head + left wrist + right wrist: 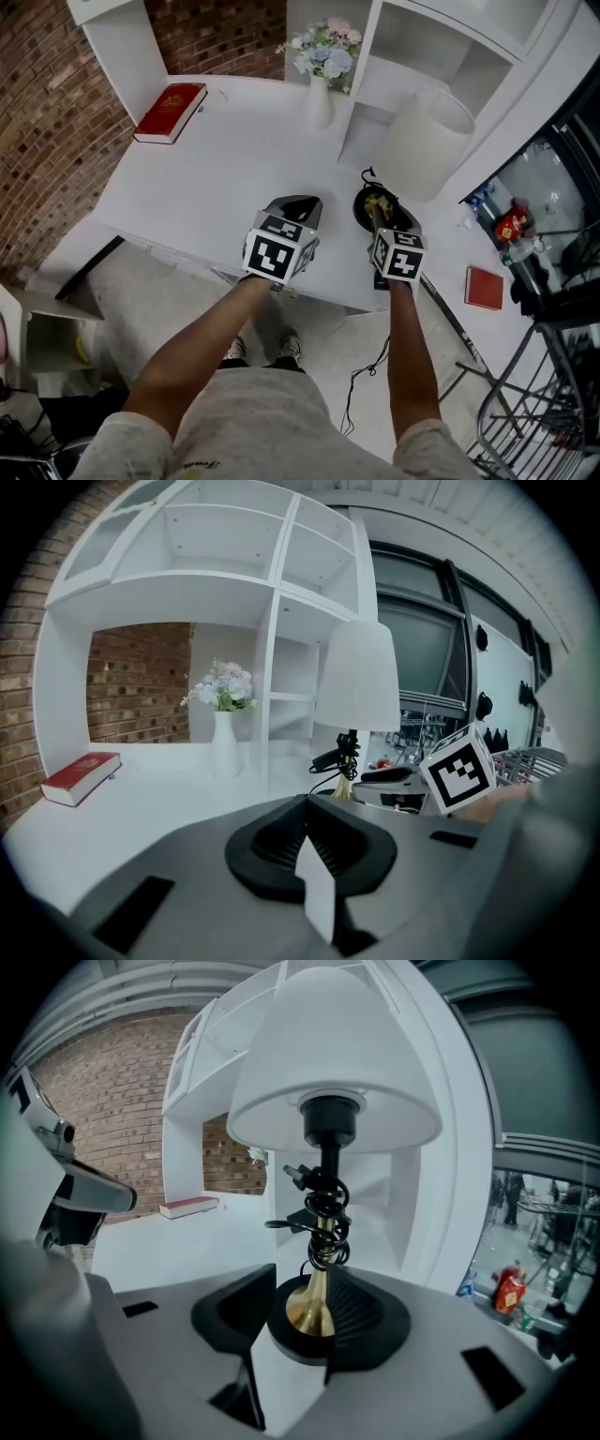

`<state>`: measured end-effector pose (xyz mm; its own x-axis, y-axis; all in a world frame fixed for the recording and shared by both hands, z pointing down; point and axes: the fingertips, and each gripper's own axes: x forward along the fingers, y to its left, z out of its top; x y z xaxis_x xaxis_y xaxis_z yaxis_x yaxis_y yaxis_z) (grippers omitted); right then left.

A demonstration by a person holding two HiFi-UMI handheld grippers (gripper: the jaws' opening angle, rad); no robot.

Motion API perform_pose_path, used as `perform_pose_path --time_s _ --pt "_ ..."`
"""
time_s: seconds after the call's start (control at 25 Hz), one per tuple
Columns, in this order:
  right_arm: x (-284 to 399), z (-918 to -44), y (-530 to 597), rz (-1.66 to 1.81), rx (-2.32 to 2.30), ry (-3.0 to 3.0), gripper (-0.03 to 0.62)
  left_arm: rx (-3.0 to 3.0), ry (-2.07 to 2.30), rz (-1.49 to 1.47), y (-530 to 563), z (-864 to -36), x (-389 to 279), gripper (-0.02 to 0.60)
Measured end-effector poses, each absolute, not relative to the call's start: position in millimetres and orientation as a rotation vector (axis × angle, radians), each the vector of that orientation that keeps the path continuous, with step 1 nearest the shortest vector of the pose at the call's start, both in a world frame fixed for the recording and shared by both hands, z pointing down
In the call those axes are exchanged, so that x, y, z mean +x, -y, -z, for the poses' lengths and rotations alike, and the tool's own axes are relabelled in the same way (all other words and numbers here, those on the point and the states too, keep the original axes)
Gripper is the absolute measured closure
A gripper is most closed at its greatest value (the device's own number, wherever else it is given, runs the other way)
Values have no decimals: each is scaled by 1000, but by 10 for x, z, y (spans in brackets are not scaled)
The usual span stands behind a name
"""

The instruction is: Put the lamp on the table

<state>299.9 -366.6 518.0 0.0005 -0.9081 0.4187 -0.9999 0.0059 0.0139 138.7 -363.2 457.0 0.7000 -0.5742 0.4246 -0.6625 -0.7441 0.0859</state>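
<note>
The lamp point(424, 141) stands upright on the white table point(216, 159) at its right end, white shade over a brass stem point(322, 1241) on a round black base point(380, 208). A black cord is wound round the stem. My right gripper point(382, 218) is open, its jaws on either side of the brass foot point(307, 1309) and apart from it. My left gripper point(292, 212) hovers at the table's near edge left of the lamp, jaws shut with nothing in them point(307, 832). The left gripper view shows the lamp point(356, 677) ahead to the right.
A red book point(171, 112) lies at the table's far left. A white vase of flowers point(321, 75) stands at the back beside the white shelf unit point(422, 47), which rises right behind the lamp. A red square thing point(485, 287) lies on the floor, right.
</note>
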Motion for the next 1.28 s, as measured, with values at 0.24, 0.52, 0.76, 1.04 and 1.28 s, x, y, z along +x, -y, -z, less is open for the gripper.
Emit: perform_pose_path --time_s 0.24,0.52,0.76,1.04,1.28 --pt "2840 -5020 3535 -417 1970 1946 444 2714 929 -561 3621 -4490 1366 584" --pt "2640 -4729 3405 -393 2024 1918 444 2769 849 -564 3600 -4385 1378 584" --pt "2477 -4488 3274 -387 2075 1898 444 2783 771 -560 3556 -4344 1357 584" --pt "2383 -4238 3099 -388 2120 1870 445 2812 721 -554 3526 -4230 1309 584" --pt "2354 -4104 2863 -396 2151 1819 448 2840 692 -526 3500 -4105 1207 584"
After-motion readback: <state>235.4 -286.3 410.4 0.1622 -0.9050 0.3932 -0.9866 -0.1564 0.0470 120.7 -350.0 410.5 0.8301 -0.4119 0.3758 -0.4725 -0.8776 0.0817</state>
